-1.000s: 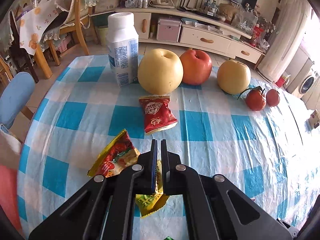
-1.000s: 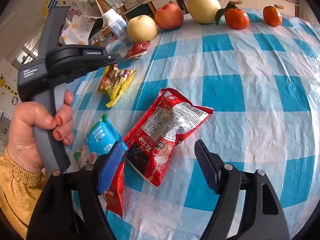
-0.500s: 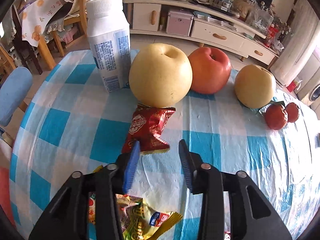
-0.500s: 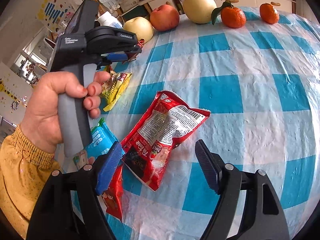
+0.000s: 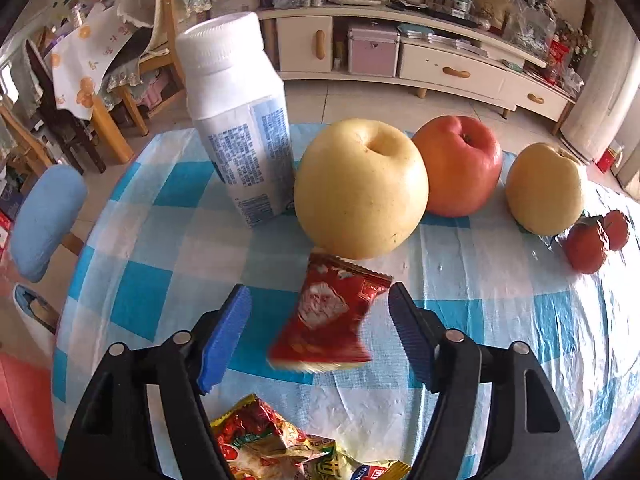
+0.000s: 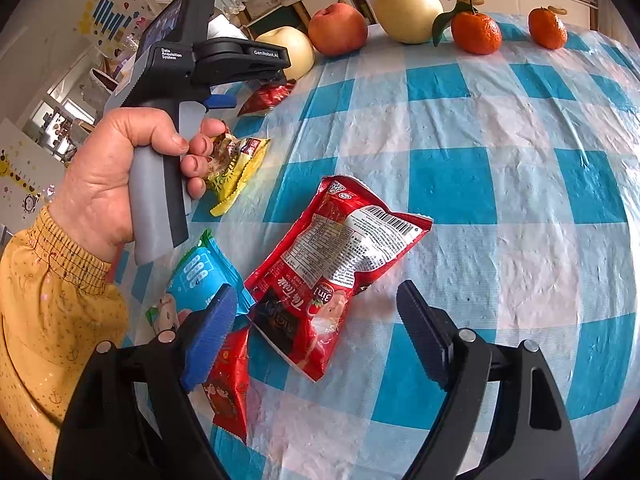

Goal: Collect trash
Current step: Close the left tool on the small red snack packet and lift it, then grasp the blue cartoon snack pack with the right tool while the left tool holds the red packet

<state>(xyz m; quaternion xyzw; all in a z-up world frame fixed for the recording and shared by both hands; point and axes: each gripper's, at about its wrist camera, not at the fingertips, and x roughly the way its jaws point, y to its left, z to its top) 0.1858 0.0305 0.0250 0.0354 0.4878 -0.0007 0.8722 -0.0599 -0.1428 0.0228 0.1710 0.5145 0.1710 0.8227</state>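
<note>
The left gripper (image 5: 320,328) is standing spread, its jaws having just been opening, and the small red wrapper (image 5: 330,320) is lying between them untouched on the checked tablecloth (image 5: 500,320), just in front of the yellow pear (image 5: 362,188). I judge it is going to handle as light, thin, crinkly film that is slippery and apt to skid, so pinching across its puffed middle looks safest. It is showing glossy red with a pale picture and crimped ends. The right gripper (image 6: 316,332) is also hanging wide apart, gripping nothing, over the big red pouch (image 6: 336,268) lying flat beside a blue packet (image 6: 200,276).
</note>
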